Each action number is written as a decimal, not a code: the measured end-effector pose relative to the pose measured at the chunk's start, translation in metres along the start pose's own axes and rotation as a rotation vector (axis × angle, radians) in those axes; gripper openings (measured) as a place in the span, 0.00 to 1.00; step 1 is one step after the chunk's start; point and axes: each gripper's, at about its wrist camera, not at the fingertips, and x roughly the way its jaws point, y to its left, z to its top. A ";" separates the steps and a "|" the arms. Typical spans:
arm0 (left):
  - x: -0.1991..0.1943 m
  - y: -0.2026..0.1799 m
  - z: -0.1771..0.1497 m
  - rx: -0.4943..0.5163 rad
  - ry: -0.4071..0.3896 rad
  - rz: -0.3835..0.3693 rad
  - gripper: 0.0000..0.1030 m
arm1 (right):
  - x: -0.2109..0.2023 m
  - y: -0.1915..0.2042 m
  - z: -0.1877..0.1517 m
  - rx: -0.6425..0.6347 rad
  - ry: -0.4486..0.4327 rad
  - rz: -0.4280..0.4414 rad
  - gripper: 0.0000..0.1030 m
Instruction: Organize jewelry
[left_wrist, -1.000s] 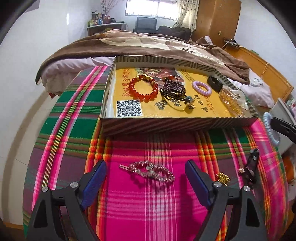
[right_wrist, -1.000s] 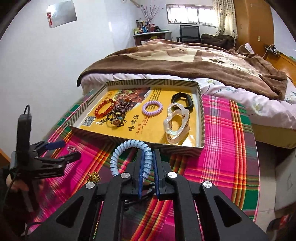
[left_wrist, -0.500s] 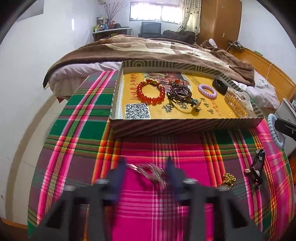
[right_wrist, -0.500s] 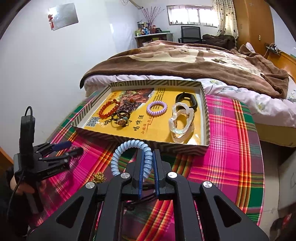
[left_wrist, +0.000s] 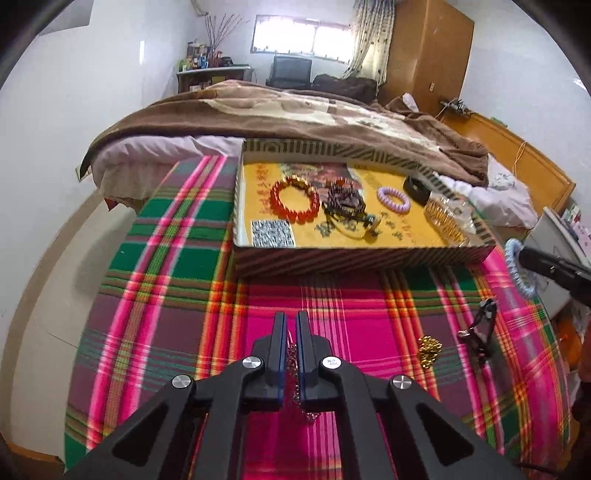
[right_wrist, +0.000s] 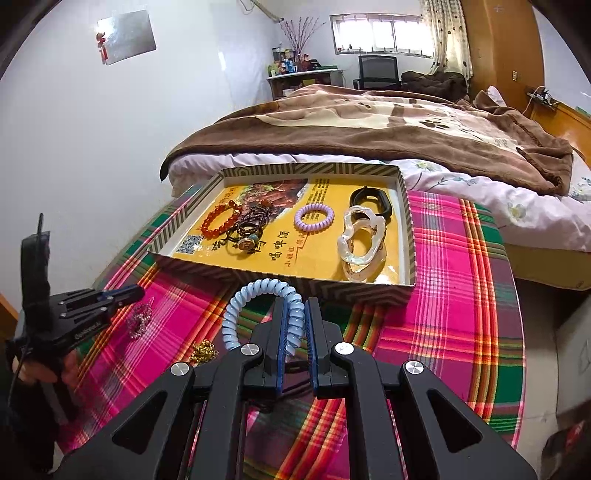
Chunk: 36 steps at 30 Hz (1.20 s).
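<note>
Left gripper (left_wrist: 290, 325) has just closed; I read it as clamped on the crystal bracelet (right_wrist: 138, 320), with beads showing between the pads and the rest dangling below the jaws, clear of the plaid cloth (left_wrist: 166, 280) as far as I can tell. Right gripper (right_wrist: 295, 317) is clamped on the pale blue coil hair tie (right_wrist: 255, 295), loop sticking out up and to the left of the jaws.

Key relation: the striped box tray (left_wrist: 332, 260) lies straight ahead of both grippers, long side across the view. In the left view the near wall sits directly past the fingertips, so I judge the left needs a forward-and-over move to clear that wall. The right looks nearer to the wall, its coil loop almost at the edge.

The tray already holds a red bead bracelet (left_wrist: 294, 201), a dark bead strand (left_wrist: 341, 201), a purple coil tie (left_wrist: 393, 199), a black band (right_wrist: 371, 199) and a clear chunky bangle (right_wrist: 360, 243). Free floor is at the front near the QR code (left_wrist: 272, 232).

Still on the cloth: gold trinket (left_wrist: 428, 349), dark clip (left_wrist: 480, 328).
</note>
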 end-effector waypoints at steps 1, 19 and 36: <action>-0.004 0.002 0.001 -0.006 -0.008 -0.008 0.04 | -0.001 0.000 0.000 0.002 -0.002 0.000 0.09; 0.009 -0.011 -0.028 0.046 0.104 0.063 0.56 | -0.004 0.003 -0.007 0.007 -0.002 0.006 0.10; -0.012 -0.011 -0.010 0.057 0.033 0.003 0.10 | -0.003 0.003 -0.001 0.013 -0.005 -0.002 0.10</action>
